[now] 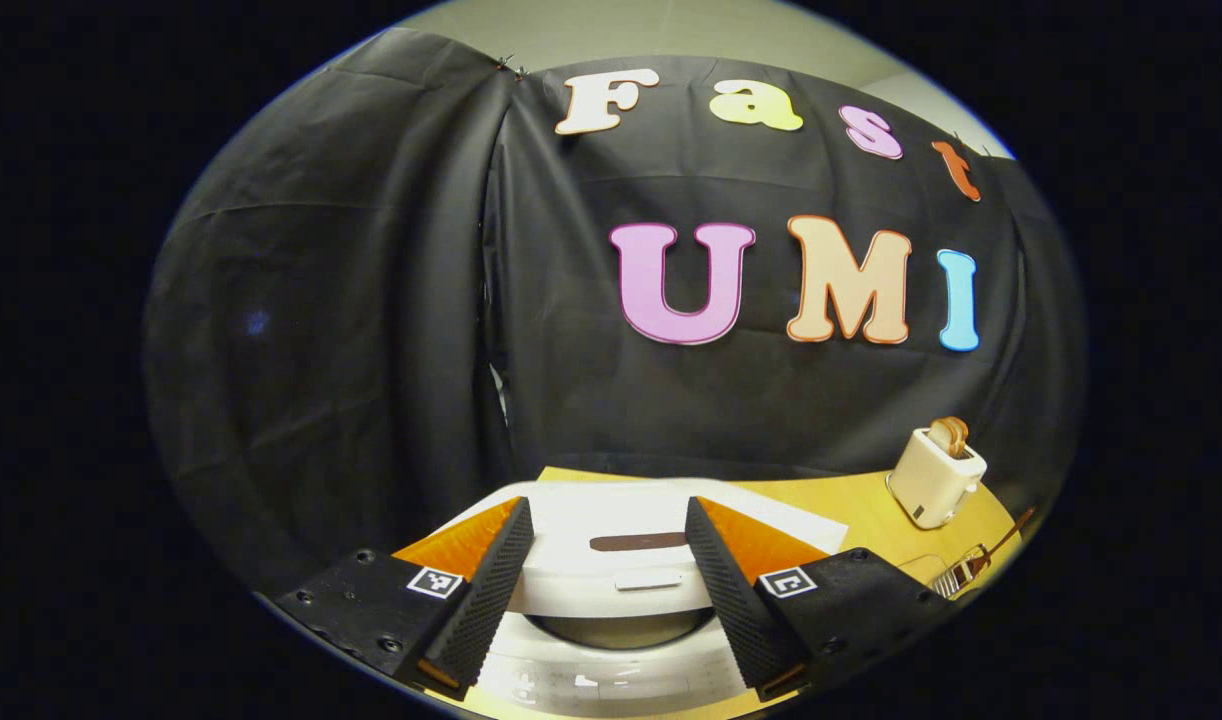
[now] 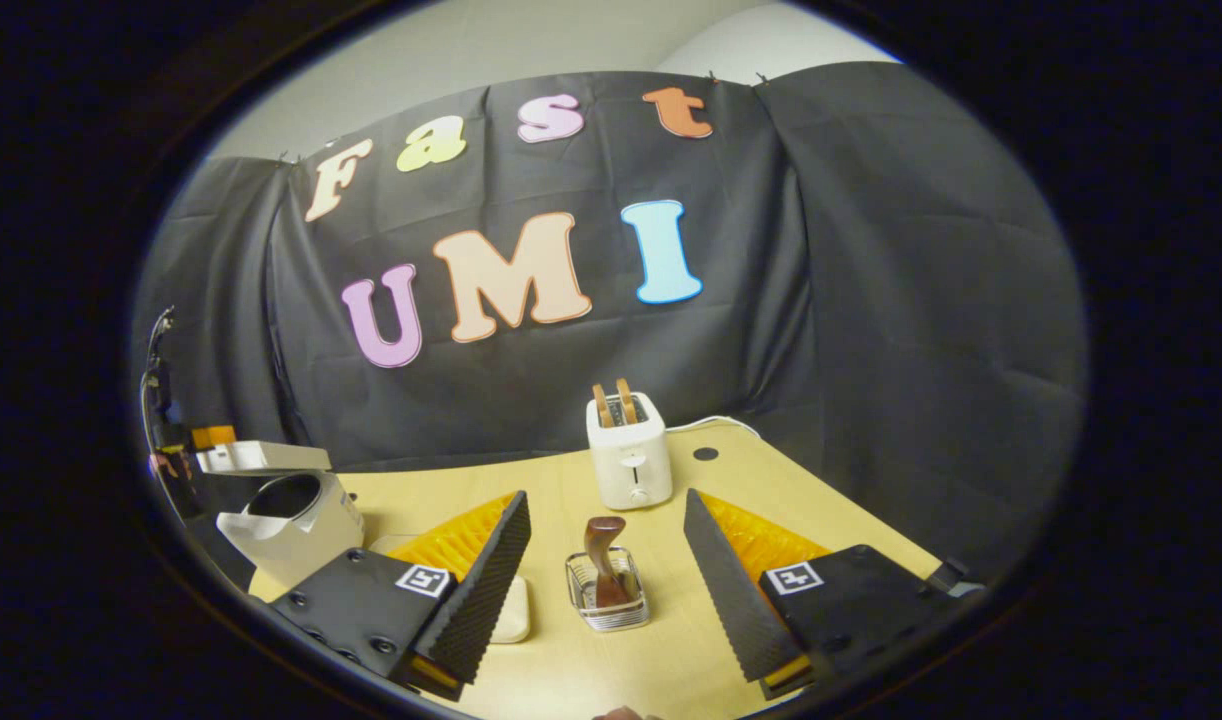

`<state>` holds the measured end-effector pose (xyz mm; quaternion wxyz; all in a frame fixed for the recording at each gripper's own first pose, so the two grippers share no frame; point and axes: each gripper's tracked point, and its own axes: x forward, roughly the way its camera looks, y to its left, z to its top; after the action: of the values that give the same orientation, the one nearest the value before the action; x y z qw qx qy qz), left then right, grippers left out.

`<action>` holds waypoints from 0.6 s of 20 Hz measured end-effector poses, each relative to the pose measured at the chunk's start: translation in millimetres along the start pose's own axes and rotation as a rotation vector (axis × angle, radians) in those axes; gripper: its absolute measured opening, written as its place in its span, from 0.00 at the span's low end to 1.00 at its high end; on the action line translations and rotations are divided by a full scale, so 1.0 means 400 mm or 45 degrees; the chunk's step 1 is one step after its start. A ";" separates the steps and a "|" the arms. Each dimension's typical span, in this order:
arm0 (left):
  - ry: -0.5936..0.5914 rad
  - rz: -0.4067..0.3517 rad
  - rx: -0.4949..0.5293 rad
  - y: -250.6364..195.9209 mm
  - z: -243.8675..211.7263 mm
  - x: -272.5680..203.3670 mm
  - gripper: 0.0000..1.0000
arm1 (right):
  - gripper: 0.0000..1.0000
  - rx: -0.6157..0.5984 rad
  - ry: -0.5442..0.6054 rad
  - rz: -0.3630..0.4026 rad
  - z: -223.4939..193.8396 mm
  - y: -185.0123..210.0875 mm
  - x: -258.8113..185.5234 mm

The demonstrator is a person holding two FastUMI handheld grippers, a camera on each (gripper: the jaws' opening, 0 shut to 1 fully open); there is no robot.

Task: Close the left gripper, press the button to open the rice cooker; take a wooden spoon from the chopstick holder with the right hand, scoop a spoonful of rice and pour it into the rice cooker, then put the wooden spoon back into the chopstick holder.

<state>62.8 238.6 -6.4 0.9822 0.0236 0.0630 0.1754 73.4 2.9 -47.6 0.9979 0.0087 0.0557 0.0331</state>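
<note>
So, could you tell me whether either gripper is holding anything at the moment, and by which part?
Nothing is held. The left gripper is open above the rice cooker; the right gripper is open, the wooden spoon standing untouched in its holder.

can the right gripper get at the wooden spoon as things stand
Probably yes. The right gripper is open, and the spoon stands upright in the holder straight ahead between its fingers, with nothing in between.

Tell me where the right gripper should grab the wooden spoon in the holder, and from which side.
Grip the wooden spoon on its exposed upper handle, above the rim of the chopstick holder. It stands nearly upright, so I would come from above and the near side with the open right gripper, one finger either side, then lift straight up.
</note>
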 end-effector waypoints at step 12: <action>0.096 -0.004 -0.001 -0.012 -0.202 -0.002 0.92 | 0.97 -0.012 0.007 0.005 -0.003 0.004 0.005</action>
<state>52.9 235.8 -86.7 0.9794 0.0167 0.0999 0.1746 75.2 4.6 -49.1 0.9977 0.0038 0.0582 0.0353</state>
